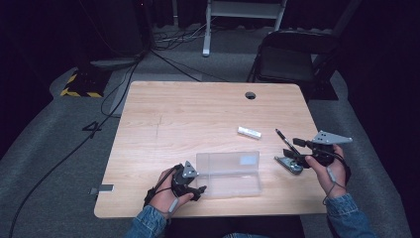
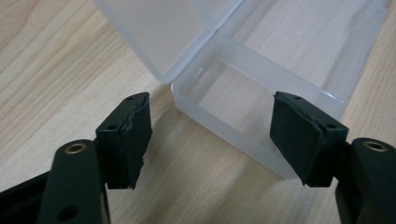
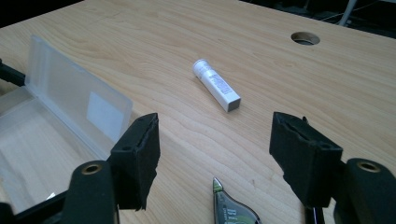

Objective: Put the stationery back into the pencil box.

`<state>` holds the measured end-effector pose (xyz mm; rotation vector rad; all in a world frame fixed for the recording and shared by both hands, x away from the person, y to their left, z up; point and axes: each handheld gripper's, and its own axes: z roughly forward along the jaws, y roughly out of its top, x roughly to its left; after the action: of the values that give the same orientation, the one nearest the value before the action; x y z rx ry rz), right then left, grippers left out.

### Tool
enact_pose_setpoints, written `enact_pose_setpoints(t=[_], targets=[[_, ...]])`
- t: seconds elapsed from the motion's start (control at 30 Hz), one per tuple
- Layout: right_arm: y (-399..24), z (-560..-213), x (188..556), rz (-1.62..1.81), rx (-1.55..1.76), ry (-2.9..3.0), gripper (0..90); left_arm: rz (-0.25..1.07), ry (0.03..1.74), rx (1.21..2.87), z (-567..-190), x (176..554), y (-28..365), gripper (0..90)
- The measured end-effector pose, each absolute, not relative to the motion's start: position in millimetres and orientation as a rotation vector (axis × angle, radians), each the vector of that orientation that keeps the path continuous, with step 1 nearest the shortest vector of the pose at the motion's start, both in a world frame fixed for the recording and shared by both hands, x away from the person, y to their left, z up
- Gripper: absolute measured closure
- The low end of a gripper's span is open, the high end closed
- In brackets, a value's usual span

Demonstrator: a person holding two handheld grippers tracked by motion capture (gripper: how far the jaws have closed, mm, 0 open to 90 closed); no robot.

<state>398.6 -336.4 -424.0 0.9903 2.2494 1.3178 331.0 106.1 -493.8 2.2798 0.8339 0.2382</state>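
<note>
Left gripper (image 1: pixel 194 182) fingers apart beside open clear case (image 1: pixel 229 173), right gripper (image 1: pixel 300 148) fingers wide, empty

The right gripper (image 3: pixel 215 154) stands with its black jaws apart and nothing between them above the wooden tabletop (image 3: pixel 289 88), a white tube (image 3: pixel 215 85) lying ahead, an open clear plastic case (image 3: pixel 56 121) at left, and a green-tipped item (image 3: pixel 233 210) at the bottom edge.

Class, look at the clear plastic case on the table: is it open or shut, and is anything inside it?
Open and empty: the clear plastic case has its lid swung up, and bare wood shows through its tray.
</note>
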Motion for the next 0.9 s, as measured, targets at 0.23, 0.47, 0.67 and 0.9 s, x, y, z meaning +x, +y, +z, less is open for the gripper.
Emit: enact_pose_setpoints(t=[0.23, 0.47, 0.67, 0.9], targets=[[-343, -425, 404, 1.307, 1.032, 2.228, 29.9, 0.294, 0.868, 2.218, -487, 330, 113, 27.6], [-347, -427, 412, 1.308, 1.069, 2.219, 29.7, 0.36, 0.9, 2.195, -487, 330, 120, 29.8], [-350, -431, 420, 1.295, 1.083, 2.212, 29.7, 0.405, 0.921, 2.166, -489, 332, 122, 29.3], [-355, -438, 436, 1.223, 1.155, 2.201, 19.1, 0.457, 0.901, 2.124, -485, 332, 124, 27.2]])
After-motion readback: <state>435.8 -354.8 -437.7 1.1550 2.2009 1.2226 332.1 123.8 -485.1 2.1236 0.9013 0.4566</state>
